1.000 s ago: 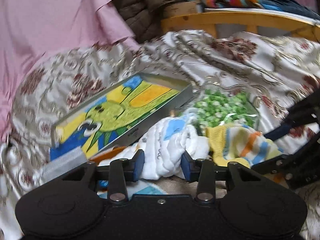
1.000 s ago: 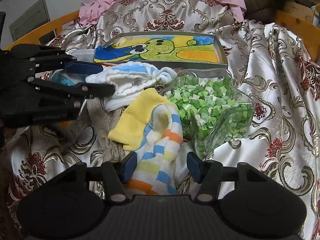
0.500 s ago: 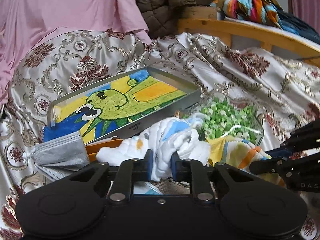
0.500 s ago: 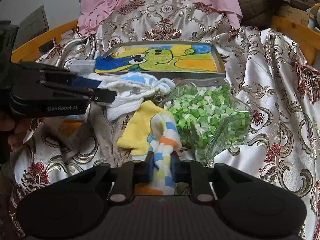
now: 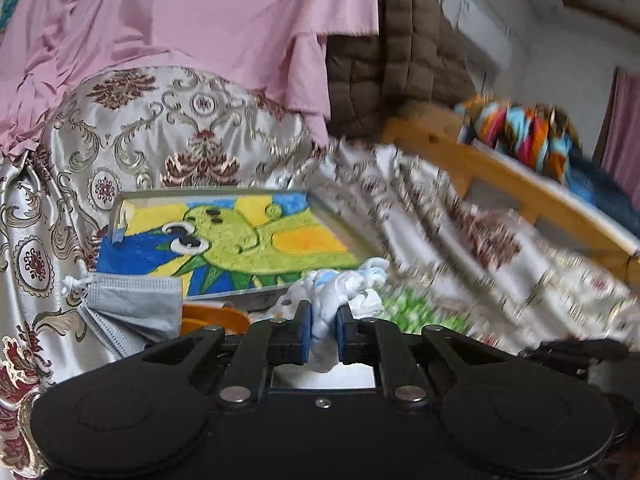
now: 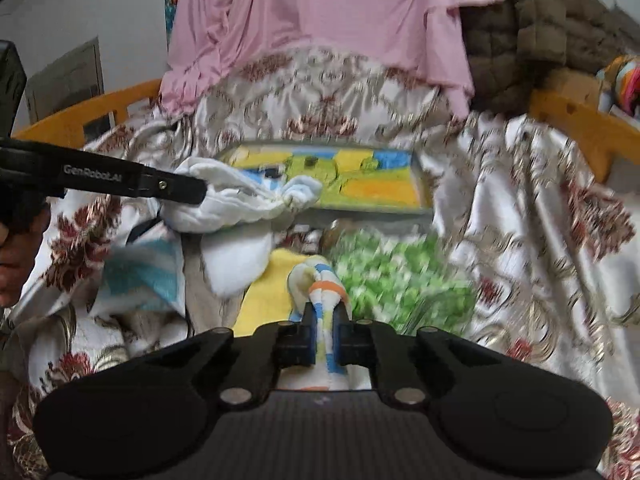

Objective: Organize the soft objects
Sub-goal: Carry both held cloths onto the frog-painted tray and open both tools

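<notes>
Left gripper (image 5: 323, 330): jaws closing, pads pinched white sock (image 5: 340, 292) | Right gripper (image 6: 323, 332): clamped on striped sock (image 6: 320, 280) | Painted tray (image 5: 224, 240): beyond both.

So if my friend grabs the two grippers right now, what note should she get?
Left gripper: jaws closing, pads already pinching the white sock, which hangs lifted off the bed.
Right gripper: shut on the striped sock; its yellow end lies on the bedspread.
Nearby: the box of green bits right of the striped sock, the painted tray behind, a grey face mask and an orange dish to the left.
Done: both socks gripped.
Left: pair or put away the socks; nothing is sorted yet. Careful not to tip the green bits.
</notes>
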`<state>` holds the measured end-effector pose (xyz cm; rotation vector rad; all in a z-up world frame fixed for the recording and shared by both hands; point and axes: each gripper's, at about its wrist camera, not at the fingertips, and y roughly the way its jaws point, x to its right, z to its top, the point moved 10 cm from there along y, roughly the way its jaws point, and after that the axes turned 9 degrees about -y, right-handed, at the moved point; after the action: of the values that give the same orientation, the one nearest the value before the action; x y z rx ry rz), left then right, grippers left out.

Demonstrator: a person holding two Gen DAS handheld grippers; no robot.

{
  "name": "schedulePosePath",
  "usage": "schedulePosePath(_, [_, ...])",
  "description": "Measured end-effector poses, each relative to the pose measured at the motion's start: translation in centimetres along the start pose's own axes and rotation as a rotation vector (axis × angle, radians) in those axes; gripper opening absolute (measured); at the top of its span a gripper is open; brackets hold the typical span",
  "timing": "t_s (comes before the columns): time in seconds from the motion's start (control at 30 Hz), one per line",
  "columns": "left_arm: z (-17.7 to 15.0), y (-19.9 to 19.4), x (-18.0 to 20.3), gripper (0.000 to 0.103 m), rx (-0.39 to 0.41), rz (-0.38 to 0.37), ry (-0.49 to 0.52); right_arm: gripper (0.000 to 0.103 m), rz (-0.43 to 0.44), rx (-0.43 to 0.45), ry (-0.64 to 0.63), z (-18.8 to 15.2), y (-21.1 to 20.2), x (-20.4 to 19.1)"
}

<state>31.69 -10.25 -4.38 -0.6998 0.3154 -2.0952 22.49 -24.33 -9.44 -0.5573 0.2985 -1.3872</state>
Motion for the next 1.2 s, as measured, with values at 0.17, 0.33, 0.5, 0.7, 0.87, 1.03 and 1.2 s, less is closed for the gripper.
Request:
schedulePosePath(0.17, [1.1,-1.3,0.9,0.013,0.059,-0.035,-0.031,0.008,-0.039,0.102,0.016,1.4,-1.4,0.9])
schedulePosePath(0.33, [1.9,-2.0,1.8,0.013,0.091,-0.066,-0.038,0.008,-0.092,0.176,0.022,2.6,-2.6,2.0])
schedulePosePath(0.5, [3.1,-2.4,2.0,0.013,0.122,-0.105,-0.074,0.008,-0.145,0.216,0.032,3.2,-4.1,2.9])
schedulePosePath(0.7, [5.0,-2.0,0.7,0.013,0.162,-0.105,-0.09,0.008,-0.18,0.22,0.023,4.2,-4.7,3.2])
schedulePosePath(0.87, [8.2,-0.9,-2.3,0.013,0.214,-0.086,-0.144,0.008,-0.162,0.2,-0.007,6.4,-3.5,3.1])
schedulePosePath(1.03, [10.9,1.0,-6.3,0.013,0.239,-0.047,-0.172,0.008,-0.132,0.213,-0.043,11.7,0.3,3.0])
schedulePosePath(1.2, [11.5,3.2,-11.8,0.013,0.225,0.007,-0.247,0.008,-0.105,0.23,-0.061,17.4,5.7,1.8])
